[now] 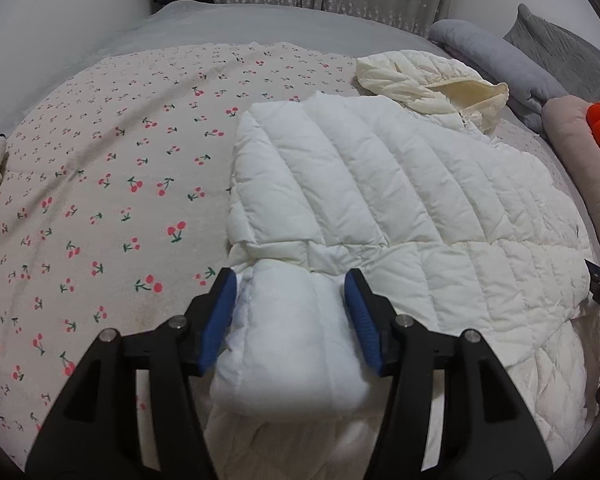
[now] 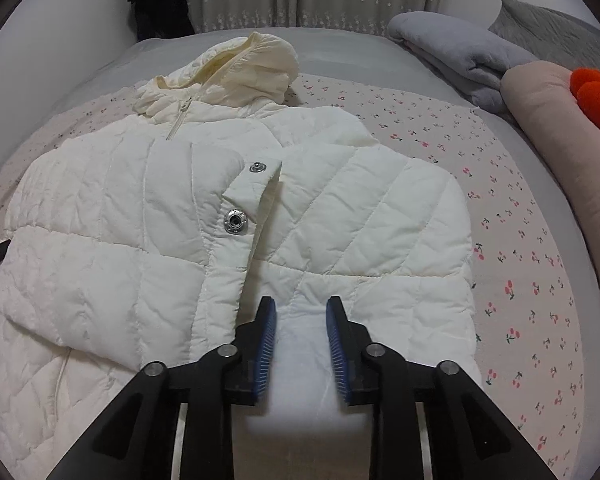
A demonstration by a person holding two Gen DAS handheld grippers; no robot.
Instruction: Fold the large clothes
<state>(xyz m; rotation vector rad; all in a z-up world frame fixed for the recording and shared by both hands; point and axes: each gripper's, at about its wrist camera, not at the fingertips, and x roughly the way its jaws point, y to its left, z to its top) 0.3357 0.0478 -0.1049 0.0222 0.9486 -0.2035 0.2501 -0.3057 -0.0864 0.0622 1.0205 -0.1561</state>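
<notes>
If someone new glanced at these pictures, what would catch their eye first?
A puffy white quilted jacket sprawls across the cherry-print bedspread, hood toward the curtains. Silver snaps glint on its front. At the right edge, an orange plush toy sits on a beige bolster.

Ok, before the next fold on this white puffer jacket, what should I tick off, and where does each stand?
1. Jacket lying flat on the cherry-print sheet: ok.
2. Both sleeves folded in across the body: ok.
3. Left hand-held gripper around the cuff: ok; whether its pads press, cannot tell.
4. Right hand-held gripper gripping: not ok, fabric lies between open jaws.
5. Hood tucked in: not ok, it lies out past the collar.
6. Front snaps fastened: not ok, flap is turned back.
</notes>
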